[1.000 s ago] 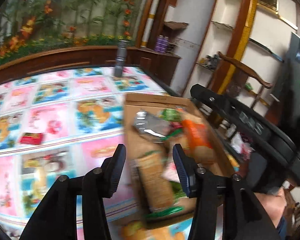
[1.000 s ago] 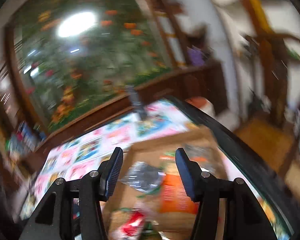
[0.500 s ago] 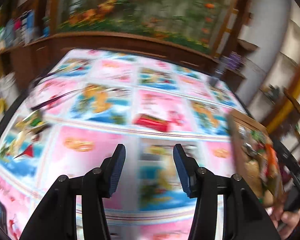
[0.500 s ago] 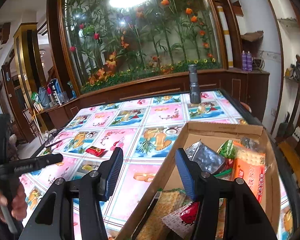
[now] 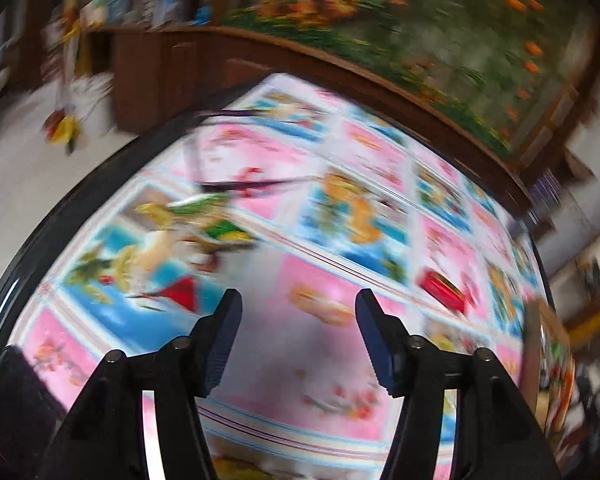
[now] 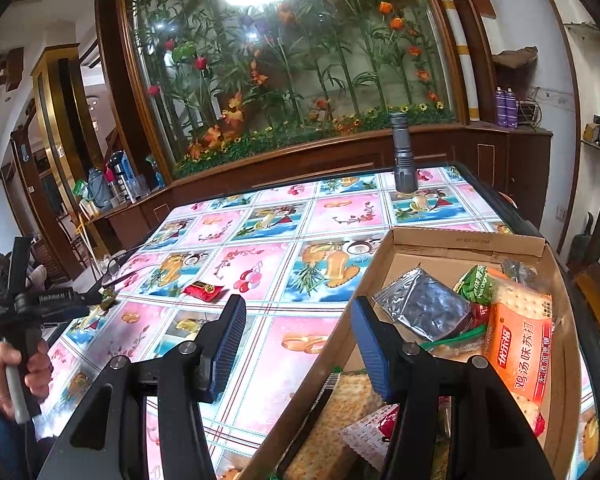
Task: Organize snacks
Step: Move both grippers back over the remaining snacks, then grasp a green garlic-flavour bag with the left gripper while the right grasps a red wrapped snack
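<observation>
The left wrist view looks down from close above the patterned tablecloth (image 5: 328, 360), blurred, facing the table's far left edge. The right wrist view sits higher at the near right, facing the planter wall across the cardboard box (image 6: 466, 240). Both share the red snack packet (image 5: 444, 290) (image 6: 204, 291).

A snack packet (image 6: 204, 291) lies on the table (image 6: 260, 248), left of the cardboard box (image 6: 460, 240).

A small red snack packet (image 6: 204, 291) lies flat on the tablecloth (well apart from the snack-filled cardboard box (image 6: 466, 239)).
</observation>
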